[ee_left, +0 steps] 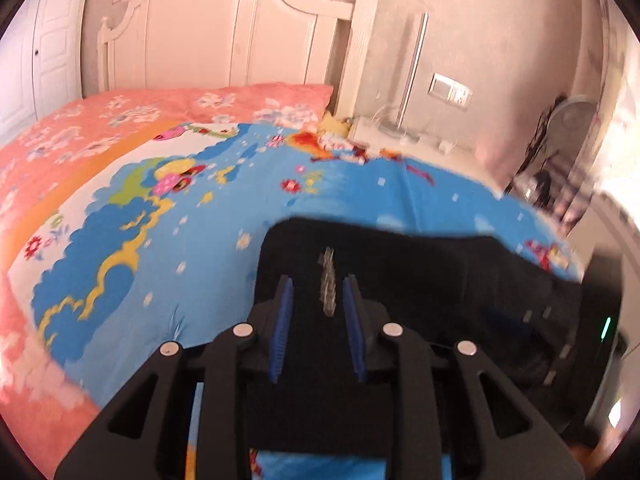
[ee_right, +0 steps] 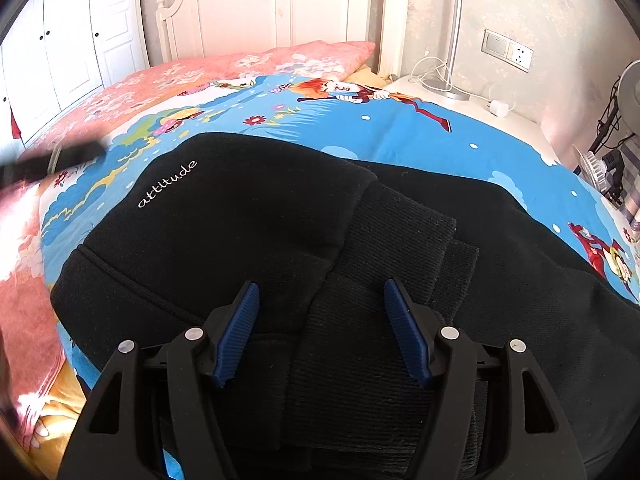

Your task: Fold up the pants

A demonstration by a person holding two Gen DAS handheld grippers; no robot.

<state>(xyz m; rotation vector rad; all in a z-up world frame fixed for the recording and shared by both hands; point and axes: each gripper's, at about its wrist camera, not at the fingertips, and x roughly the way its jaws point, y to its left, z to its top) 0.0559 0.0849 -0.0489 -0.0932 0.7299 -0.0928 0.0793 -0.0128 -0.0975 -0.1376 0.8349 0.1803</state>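
Angling down over pants (ee_right: pixel 256 216) | right gripper (ee_right: pixel 320 336) jaws apart | left gripper (ee_left: pixel 318 328) blurred, seemingly parted

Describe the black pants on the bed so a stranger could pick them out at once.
Start at the white wooden headboard and come down the bed, past the pink floral pillow, onto the blue cartoon-print sheet. The black knit pants lie folded there, under the right gripper. They are the only dark item, with ribbed cuffs and small white "attitude" lettering.
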